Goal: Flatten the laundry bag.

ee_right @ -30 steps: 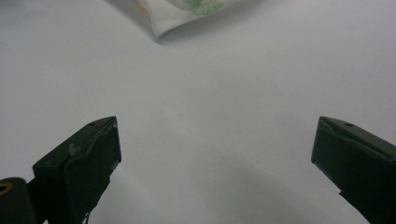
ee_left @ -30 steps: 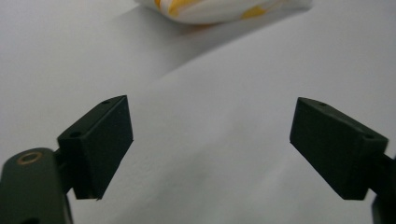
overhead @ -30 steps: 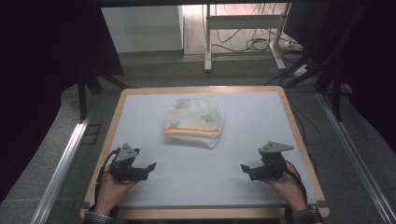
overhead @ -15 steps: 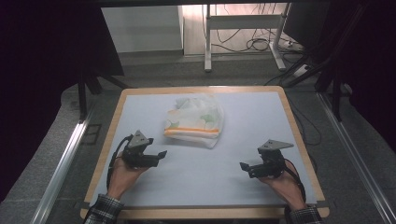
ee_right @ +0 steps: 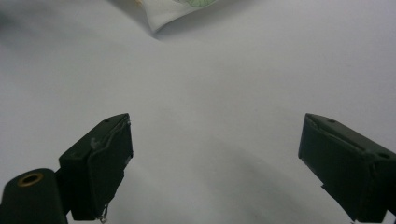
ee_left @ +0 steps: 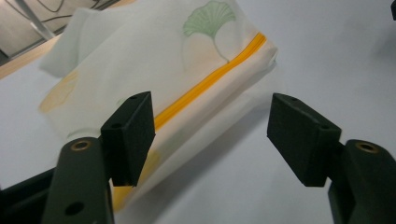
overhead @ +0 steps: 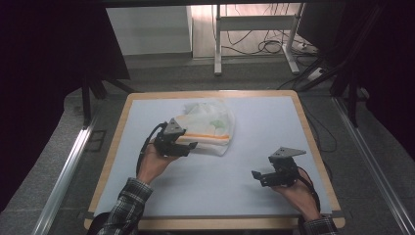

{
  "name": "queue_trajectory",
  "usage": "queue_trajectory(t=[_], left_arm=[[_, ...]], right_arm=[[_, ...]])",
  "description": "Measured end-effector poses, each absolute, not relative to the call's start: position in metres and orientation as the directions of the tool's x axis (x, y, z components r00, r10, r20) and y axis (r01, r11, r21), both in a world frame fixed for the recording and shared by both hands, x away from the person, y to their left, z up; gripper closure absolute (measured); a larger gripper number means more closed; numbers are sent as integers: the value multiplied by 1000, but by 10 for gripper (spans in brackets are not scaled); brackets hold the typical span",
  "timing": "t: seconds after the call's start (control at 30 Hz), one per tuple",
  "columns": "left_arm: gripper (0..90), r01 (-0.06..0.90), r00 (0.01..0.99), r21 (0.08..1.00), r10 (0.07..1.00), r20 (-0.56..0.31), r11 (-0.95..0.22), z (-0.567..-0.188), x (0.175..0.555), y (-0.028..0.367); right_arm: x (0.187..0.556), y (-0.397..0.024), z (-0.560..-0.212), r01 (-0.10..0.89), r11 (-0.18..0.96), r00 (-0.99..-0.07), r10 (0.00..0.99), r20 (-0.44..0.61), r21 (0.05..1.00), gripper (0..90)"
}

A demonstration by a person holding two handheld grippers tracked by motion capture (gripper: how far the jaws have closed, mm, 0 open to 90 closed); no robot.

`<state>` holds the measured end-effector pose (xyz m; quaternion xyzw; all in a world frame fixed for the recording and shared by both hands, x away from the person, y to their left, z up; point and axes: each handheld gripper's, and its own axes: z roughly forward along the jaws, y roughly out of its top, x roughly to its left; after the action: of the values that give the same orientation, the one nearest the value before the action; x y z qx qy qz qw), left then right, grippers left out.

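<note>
White folded cloth with green leaf prints and an orange stripe [overhead: 208, 127] lies on the far-centre part of the pale blue desk [overhead: 254, 205], inside the wooden rim. It sits flat and squared, which I judge gives a stacked, folded edge that can be pinched from the near-left side.

I hold the left gripper [overhead: 191, 147] at that near-left edge. In the left gripper view its jaws stand apart on either side of the cloth's striped edge [ee_left: 205, 84]; the pads do not press on it, so nothing is gripped. These jaws have just been closing, with the cloth edge ahead of and partly between them.

I keep the right gripper [overhead: 255, 176] low over bare desk at the near right, well apart from the cloth, jaws released and holding nothing; I judge it is parked in reserve. Its jaws have also just been closing slightly.

Compared with a second ago, the left gripper has travelled from the near-left desk area up to the cloth. The right gripper and the cloth have stayed in place.
</note>
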<state>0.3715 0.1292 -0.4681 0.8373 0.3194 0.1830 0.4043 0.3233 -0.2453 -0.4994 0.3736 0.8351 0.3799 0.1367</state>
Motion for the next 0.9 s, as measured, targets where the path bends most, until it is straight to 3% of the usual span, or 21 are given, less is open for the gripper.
queue_trajectory(t=[0.4, 0.5, 0.67, 0.7, 0.77, 0.9], left_arm=[[318, 321, 755, 728, 628, 190, -606, -490, 403, 72], [384, 334, 744, 689, 629, 227, -643, -499, 411, 64], [671, 358, 748, 679, 632, 202, -641, -502, 414, 69], [671, 367, 748, 674, 634, 195, -641, -502, 415, 70], [844, 376, 747, 674, 638, 186, -636, -502, 414, 77], [878, 389, 751, 702, 647, 134, -597, -497, 414, 86]], right_arm=[[324, -245, -500, 521, 440, -689, 722, 56, 731, 110], [325, -244, -501, 520, 442, -695, 717, 60, 731, 111], [326, -243, -501, 519, 445, -700, 711, 64, 730, 112], [326, -242, -502, 517, 447, -703, 708, 64, 730, 112], [328, -240, -502, 516, 451, -708, 703, 66, 729, 115], [329, -236, -501, 519, 450, -714, 696, 79, 727, 125]])
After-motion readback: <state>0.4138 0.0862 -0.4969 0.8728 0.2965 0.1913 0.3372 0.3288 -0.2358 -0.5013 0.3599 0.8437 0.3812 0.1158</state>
